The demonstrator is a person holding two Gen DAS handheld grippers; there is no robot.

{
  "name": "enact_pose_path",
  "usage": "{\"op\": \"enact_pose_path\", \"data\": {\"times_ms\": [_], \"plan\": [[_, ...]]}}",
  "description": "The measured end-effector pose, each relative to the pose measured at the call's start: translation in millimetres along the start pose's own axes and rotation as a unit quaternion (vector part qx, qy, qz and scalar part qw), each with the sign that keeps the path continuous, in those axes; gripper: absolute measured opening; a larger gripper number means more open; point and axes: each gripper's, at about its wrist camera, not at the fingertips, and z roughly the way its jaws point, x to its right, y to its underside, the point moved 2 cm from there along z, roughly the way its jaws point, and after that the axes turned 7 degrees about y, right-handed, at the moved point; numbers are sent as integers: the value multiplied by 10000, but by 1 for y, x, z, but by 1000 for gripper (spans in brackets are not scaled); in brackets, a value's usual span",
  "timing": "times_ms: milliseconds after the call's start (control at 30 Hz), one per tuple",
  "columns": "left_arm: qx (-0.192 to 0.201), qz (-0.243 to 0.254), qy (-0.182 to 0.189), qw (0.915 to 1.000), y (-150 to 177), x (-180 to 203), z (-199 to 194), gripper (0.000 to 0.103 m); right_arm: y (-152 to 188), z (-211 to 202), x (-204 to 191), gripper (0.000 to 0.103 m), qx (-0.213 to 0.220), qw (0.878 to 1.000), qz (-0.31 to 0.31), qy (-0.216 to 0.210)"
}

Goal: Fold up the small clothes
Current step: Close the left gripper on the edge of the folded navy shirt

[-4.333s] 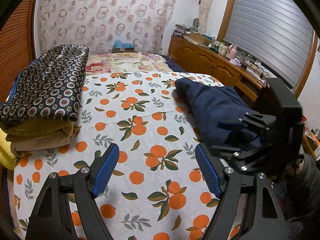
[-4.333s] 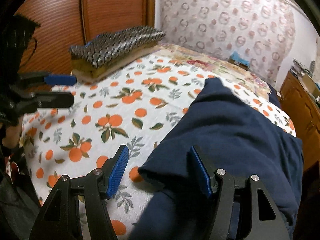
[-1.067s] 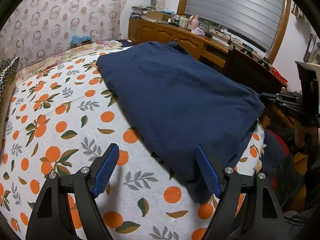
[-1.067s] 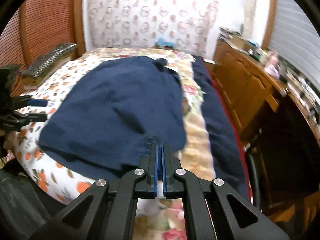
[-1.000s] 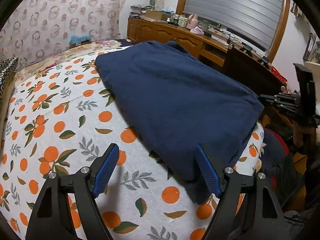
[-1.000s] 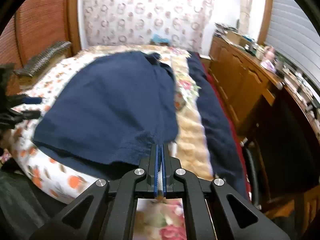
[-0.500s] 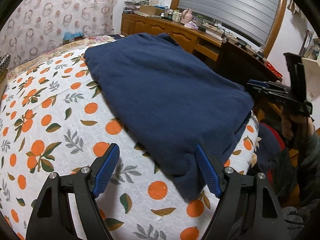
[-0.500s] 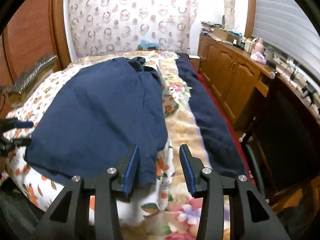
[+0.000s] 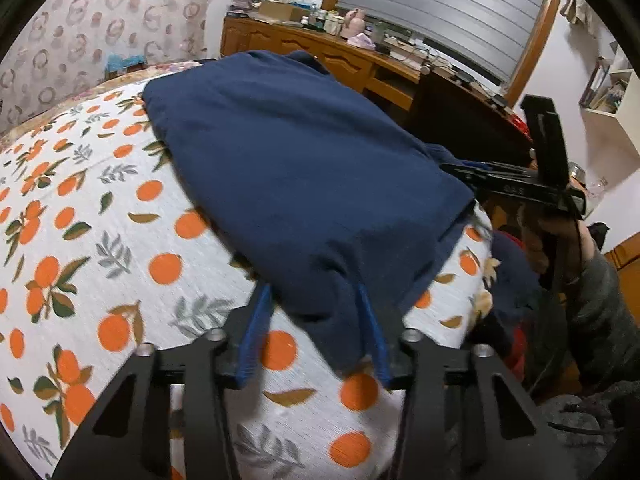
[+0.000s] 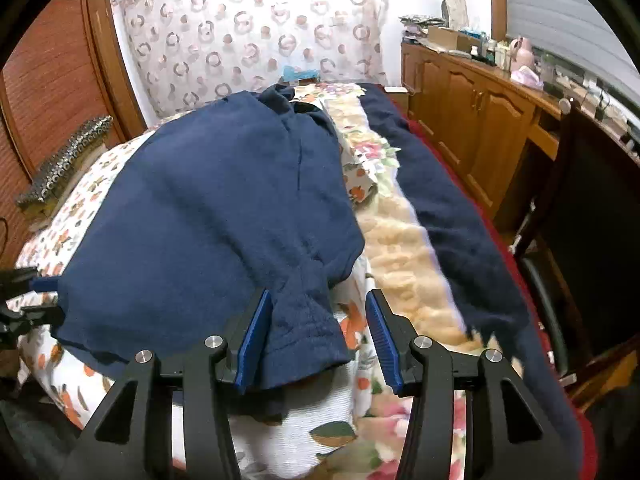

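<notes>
A navy blue garment (image 9: 300, 160) lies spread on the orange-print bedsheet (image 9: 100, 220). Its near corner hangs towards the bed's edge between the blue pads of my left gripper (image 9: 312, 292), whose jaws are closing; the cloth touches the right pad (image 9: 372, 332) while a gap remains at the left one. In the right wrist view the garment (image 10: 208, 208) ends in a cuffed corner between the pads of my right gripper (image 10: 318, 296). Those jaws are opening, and the cloth rests loose by the left pad. Each gripper also shows in the other's view: the right gripper (image 9: 472, 172), the left gripper (image 10: 44, 296).
A folded patterned pile (image 10: 64, 160) sits at the bed's far left. A dark blue blanket (image 10: 440, 200) runs along the bed's right side. A wooden sideboard (image 10: 472, 120) with clutter and a dark chair (image 10: 592, 220) stand beyond. A person's sleeve (image 9: 600, 300) is behind the right gripper.
My right gripper has gone from shut to open, letting go of the garment's corner and sinking a little. My left jaws have narrowed around the near corner.
</notes>
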Motion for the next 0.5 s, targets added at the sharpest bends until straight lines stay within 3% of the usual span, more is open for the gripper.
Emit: {"op": "enact_pose_path", "data": {"times_ms": [167, 333, 467, 500], "plan": [[-16, 37, 11, 10000, 2, 7, 1, 35, 0, -2, -3, 51, 12, 10000, -44, -41], [-13, 18, 13, 10000, 2, 6, 1, 35, 3, -5, -7, 39, 13, 9998, -141, -150], [-5, 26, 70, 10000, 1, 5, 1, 35, 5, -4, -6, 38, -35, 9995, -179, -244], [-3, 21, 91, 10000, 1, 5, 0, 31, 5, -4, -6, 38, -48, 9995, -169, -266]]}}
